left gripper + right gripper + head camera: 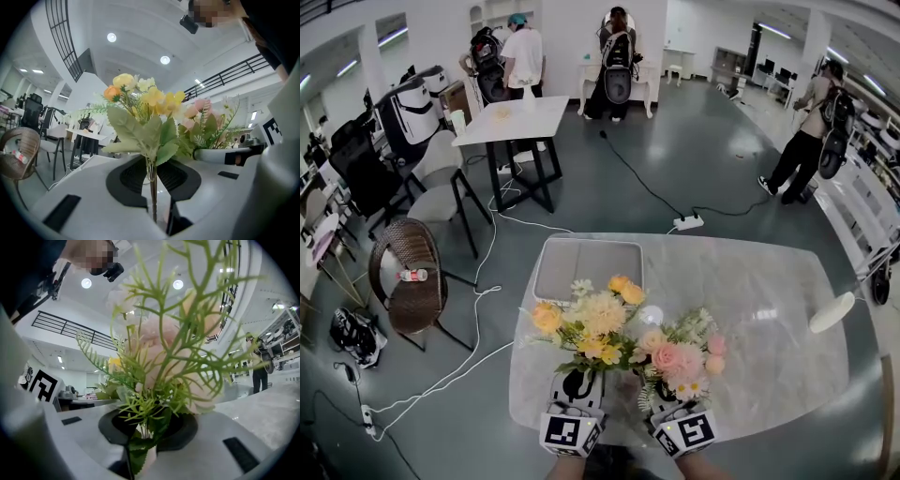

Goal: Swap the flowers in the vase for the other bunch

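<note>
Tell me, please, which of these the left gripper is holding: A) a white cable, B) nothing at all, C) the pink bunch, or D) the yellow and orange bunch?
D: in the left gripper view the left gripper has its jaws pinched on the base of the yellow and orange bunch, while the pink bunch sits in the right gripper.

grips a yellow bunch (592, 323) in the left gripper (576, 389) and a pink bunch (682, 361) in the right gripper (672, 403). holds both side by side over a marble table (769, 309), blooms touching, near a grey tray (586, 267) at its far edge.
</note>
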Demonstrator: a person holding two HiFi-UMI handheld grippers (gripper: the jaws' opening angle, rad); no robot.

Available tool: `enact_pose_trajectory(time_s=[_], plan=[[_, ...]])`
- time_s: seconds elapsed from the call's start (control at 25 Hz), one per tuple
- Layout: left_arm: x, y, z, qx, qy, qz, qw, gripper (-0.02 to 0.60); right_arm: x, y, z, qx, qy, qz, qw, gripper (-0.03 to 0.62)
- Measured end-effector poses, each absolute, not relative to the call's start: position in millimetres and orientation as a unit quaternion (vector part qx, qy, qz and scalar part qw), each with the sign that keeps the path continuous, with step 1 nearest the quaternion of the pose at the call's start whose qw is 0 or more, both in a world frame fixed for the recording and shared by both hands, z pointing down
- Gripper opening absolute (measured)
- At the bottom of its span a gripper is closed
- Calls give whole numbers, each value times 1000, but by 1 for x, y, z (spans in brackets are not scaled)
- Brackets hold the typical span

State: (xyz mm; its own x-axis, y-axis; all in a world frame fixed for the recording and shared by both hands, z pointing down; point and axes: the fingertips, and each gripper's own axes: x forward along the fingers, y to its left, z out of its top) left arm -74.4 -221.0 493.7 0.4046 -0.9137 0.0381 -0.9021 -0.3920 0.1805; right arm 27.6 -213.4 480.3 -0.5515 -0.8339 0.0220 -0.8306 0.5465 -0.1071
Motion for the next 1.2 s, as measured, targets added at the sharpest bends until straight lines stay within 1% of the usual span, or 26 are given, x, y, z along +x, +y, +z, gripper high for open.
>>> enact_pose_trajectory(time_s=[0.4,0.64,0.96,1.2], plan=[[-88,-219,505,827,-552,-35,101,75,17,-209,482,-465,884,-38,6,99],[-88,-221,505,824,-555,-39,105,75,18,-206,483,-460,887,-22,-12,148],[-88,-220,502,823,-557,-39,109,75,23,-202,484,-462,886,-26,-24,172],[-87,-217,501,822,-557,-41,110,75,27,-197,487,-463,885,-25,-37,176]])
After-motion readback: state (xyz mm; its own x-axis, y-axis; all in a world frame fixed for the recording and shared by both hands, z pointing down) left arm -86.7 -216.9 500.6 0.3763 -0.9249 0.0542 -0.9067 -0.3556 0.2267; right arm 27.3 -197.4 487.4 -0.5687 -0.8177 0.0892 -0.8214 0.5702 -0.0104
